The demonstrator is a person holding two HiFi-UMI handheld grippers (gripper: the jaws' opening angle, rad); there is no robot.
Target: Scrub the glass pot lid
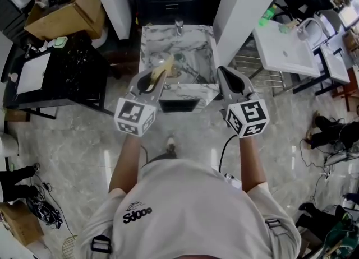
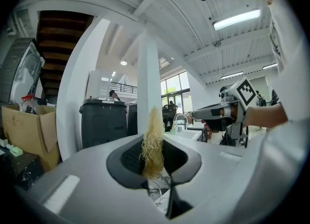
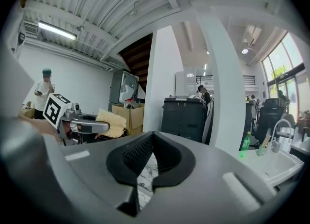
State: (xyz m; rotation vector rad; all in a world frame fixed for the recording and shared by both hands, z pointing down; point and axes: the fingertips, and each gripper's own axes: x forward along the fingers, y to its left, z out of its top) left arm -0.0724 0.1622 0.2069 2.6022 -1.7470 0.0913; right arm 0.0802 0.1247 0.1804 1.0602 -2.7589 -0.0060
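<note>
Both tongs sit over the near edge of the marble sink (image 1: 148, 42). Left tongs (image 2: 154, 143) clamp a yellow fibrous scrubber (image 2: 152, 123), which sticks up past the tips. Right tongs (image 3: 152, 135) are closed, nothing between. Glass pot lid (image 1: 188, 66) lies in the basin just ahead: see-through, faint rim, detail unclear.

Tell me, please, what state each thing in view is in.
Left tool: shut on the loofah scrubber.
Right tool: shut, empty.
Loofah scrubber: clamped upright, raised over the sink.
Glass pot lid: apparently lying in the sink, untouched.
Cardboard box: flaps open.
</note>
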